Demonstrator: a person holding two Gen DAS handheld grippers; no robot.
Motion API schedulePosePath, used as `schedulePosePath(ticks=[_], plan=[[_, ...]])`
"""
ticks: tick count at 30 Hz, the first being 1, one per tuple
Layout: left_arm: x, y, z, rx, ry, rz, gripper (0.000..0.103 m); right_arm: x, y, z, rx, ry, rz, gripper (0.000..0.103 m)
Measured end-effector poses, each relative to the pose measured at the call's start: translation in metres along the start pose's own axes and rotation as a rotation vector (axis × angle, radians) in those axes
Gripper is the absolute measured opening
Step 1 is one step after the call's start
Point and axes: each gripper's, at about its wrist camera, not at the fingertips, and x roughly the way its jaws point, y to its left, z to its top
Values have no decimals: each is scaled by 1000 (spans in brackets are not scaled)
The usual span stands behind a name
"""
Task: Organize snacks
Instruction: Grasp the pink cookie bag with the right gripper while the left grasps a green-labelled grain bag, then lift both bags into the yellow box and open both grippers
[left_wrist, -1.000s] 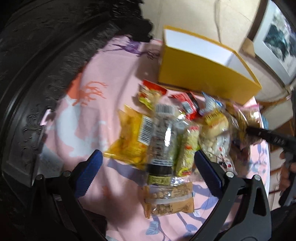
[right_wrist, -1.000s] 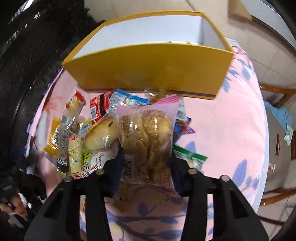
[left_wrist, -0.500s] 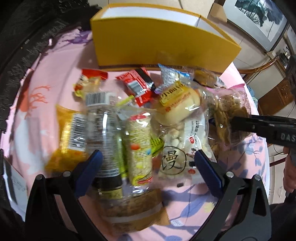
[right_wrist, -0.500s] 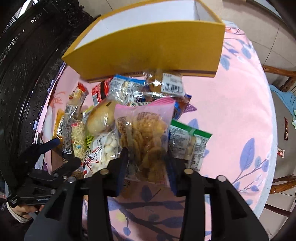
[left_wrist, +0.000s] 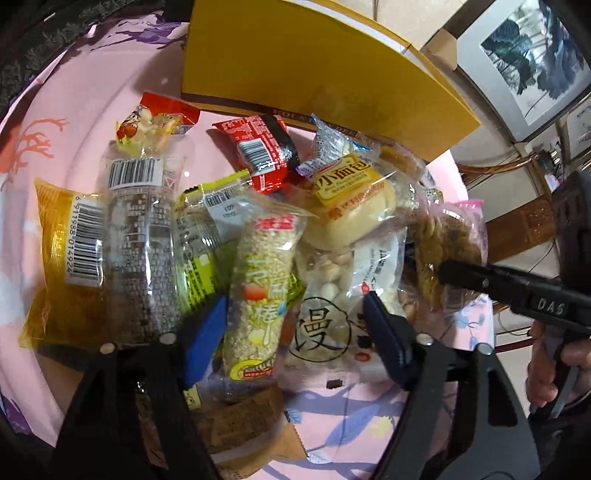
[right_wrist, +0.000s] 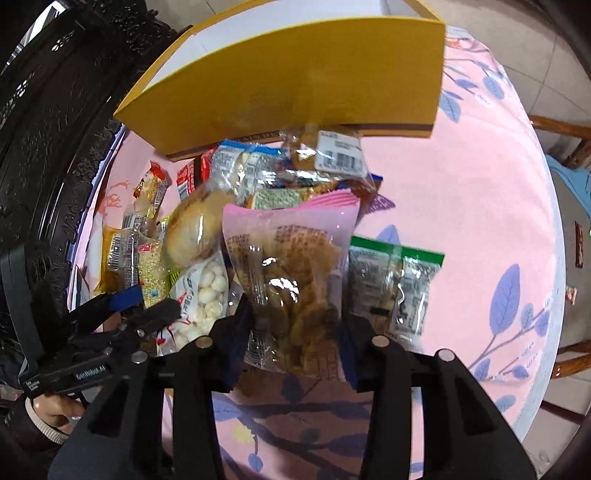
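Note:
A pile of snack packets lies on the pink cloth in front of a yellow box (left_wrist: 314, 74). My left gripper (left_wrist: 295, 332) is low over the pile and its jaws are closing. A puffed-rice bar (left_wrist: 258, 288) and part of a white-ball snack bag (left_wrist: 325, 317) lie between the blue pads, which do not clearly press on them. My right gripper (right_wrist: 293, 332) is closing too. Its pads pinch the lower sides of a pink bag of fried twists (right_wrist: 291, 280). The yellow box (right_wrist: 295, 81) stands open behind it.
Around the pile lie a bun packet (left_wrist: 351, 206), a red packet (left_wrist: 258, 147), a yellow packet (left_wrist: 59, 258) and a green-topped packet (right_wrist: 391, 280). Dark carved furniture (right_wrist: 55, 110) borders the left. The round table's edge (right_wrist: 554, 258) curves on the right, with wooden chairs beyond.
My left gripper has come down and forward over the pile, and its jaws have narrowed from wide open around the rice bar. The right gripper sank slightly, with the pink bag still between its fingers.

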Motion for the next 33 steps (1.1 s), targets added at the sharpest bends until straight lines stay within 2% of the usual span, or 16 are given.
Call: schedulePosePath(ticks=[6, 10, 13, 16, 18, 24, 33], plan=[[-7, 19, -1, -86, -6, -47, 65, 0, -4, -2, 13, 1, 16, 42], [-5, 30, -1, -146, -2, -44, 58, 0, 0, -1, 2, -6, 14, 41], [-2, 25, 1, -111, 1, 7, 53, 1, 0, -1, -2, -2, 11, 41], [-1, 20, 2, -58, 2, 82, 41, 0, 2, -1, -7, -3, 6, 41], [-1, 19, 3, -44, 2, 105, 31, 0, 2, -1, -7, -1, 5, 41], [-6, 16, 2, -15, 2, 123, 30, 1, 3, -1, -7, -4, 5, 39], [-44, 18, 3, -49, -85, 91, 29, -20, 4, -1, -11, -52, 36, 35]])
